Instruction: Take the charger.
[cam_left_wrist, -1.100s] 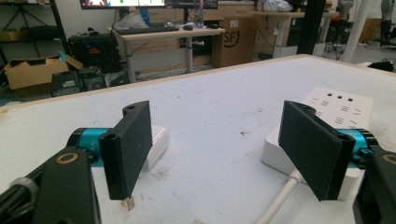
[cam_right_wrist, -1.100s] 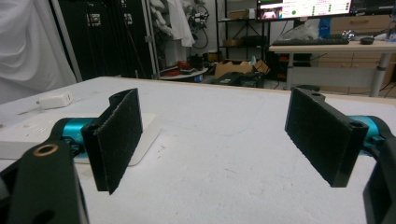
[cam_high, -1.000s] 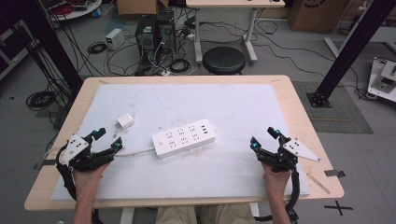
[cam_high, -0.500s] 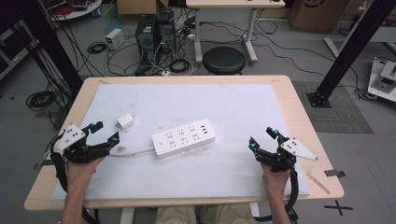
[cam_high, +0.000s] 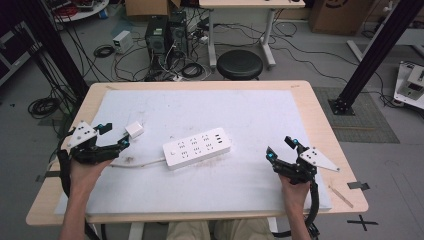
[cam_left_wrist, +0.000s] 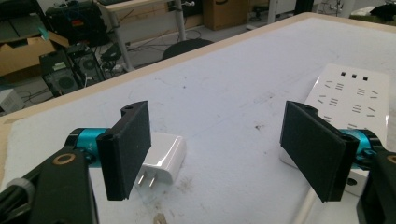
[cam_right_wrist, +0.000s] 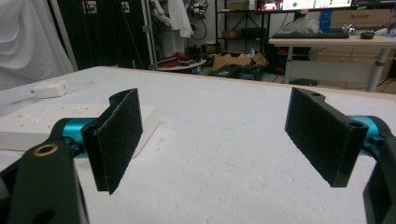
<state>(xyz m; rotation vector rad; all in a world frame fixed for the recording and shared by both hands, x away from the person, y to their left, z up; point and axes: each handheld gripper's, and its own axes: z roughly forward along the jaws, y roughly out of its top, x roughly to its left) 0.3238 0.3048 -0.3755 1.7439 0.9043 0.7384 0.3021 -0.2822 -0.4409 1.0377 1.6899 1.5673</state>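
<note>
Both grippers parted, empty, over the white table (cam_high: 260, 115).

At far left, left gripper (cam_high: 111, 138) with fingers (cam_left_wrist: 125, 149) spread wide — small white plug (cam_high: 134, 130) lying on its side just beyond them, prongs toward the camera. Mid-table, power strip (cam_high: 197, 147), cord trailing left. At right, right gripper (cam_high: 281, 149), fingers (cam_right_wrist: 114, 137) released, well apart from the strip.

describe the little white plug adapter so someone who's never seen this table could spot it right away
Start at the white foam mat covering the wooden table, then find the long white power strip near its middle. Toward the mat's left edge, just ahead of the open left gripper, lies the small white cube-shaped plug adapter. Unlike the strip, it is tiny, cordless, and has two bare metal prongs.
</note>
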